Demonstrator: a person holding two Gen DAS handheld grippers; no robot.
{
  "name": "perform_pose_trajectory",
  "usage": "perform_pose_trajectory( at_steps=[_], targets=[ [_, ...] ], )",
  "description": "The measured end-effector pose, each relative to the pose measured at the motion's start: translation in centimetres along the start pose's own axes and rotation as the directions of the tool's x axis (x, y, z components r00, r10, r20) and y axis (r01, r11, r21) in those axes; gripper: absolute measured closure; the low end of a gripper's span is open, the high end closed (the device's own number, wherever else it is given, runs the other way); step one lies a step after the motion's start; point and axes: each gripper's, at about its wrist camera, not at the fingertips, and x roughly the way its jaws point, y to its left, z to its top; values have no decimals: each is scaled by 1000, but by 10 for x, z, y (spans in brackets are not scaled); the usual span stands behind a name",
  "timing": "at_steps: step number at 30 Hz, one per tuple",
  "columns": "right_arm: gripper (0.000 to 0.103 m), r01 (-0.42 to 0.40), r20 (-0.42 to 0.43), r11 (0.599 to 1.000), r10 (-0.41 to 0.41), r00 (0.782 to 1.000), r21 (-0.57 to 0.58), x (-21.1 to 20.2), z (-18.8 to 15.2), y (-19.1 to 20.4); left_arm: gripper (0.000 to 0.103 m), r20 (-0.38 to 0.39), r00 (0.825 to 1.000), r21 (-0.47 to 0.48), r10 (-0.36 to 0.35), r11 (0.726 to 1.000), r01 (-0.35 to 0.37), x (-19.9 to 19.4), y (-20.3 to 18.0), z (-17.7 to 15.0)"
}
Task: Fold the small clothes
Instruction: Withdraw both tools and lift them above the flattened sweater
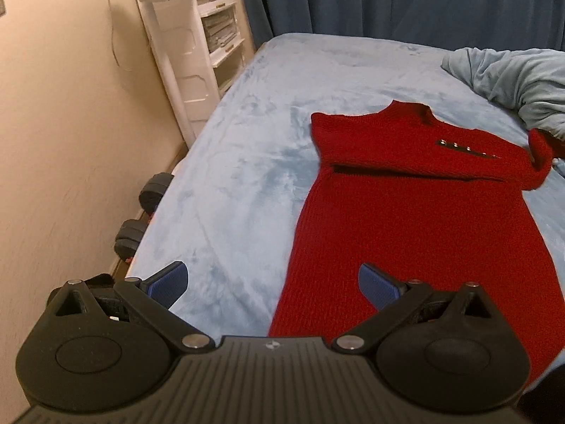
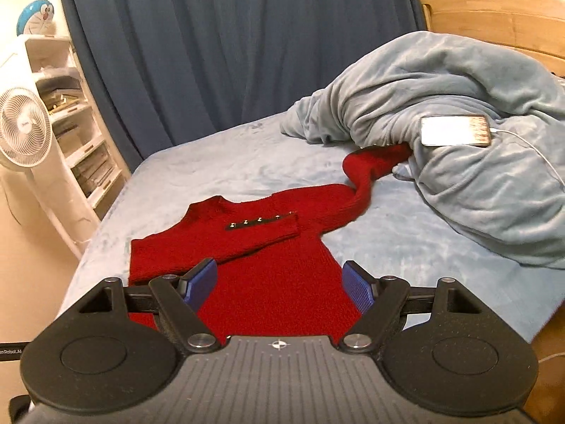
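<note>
Each hand-held gripper, left (image 1: 272,288) and right (image 2: 279,285), has a dark grey ribbed housing with a small round crosshair mark at its front edge. Two black rounded lobes with circular recesses flank it, joined to black link arms by silver pivot screws. The fingers (image 1: 169,282) carry blue textured pads (image 2: 358,291).

Little here can be read. In the right wrist view, white lettering (image 2: 10,352) stands at the far left edge of the frame, just left of the right gripper's (image 2: 279,284) black body; it is cut off, and only "enRobot.AI" shows. A small mark on the white fan's (image 2: 22,127) hub, at the shelf's left, is too small to make out.
</note>
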Motion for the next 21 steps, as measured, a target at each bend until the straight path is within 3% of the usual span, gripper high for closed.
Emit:
perform_pose_trajectory(
  at_steps=[9,21],
  targets=[
    [22,7,56,997,-11,998,73,-59,-9,-19,0,53,999,-25,3,1000,-1,-52,9,-1],
    [22,-21,54,995,16,998,97,-65,-17,-23,0,53,998,-3,-28,1000,28,-84,-12,-3]
  ],
)
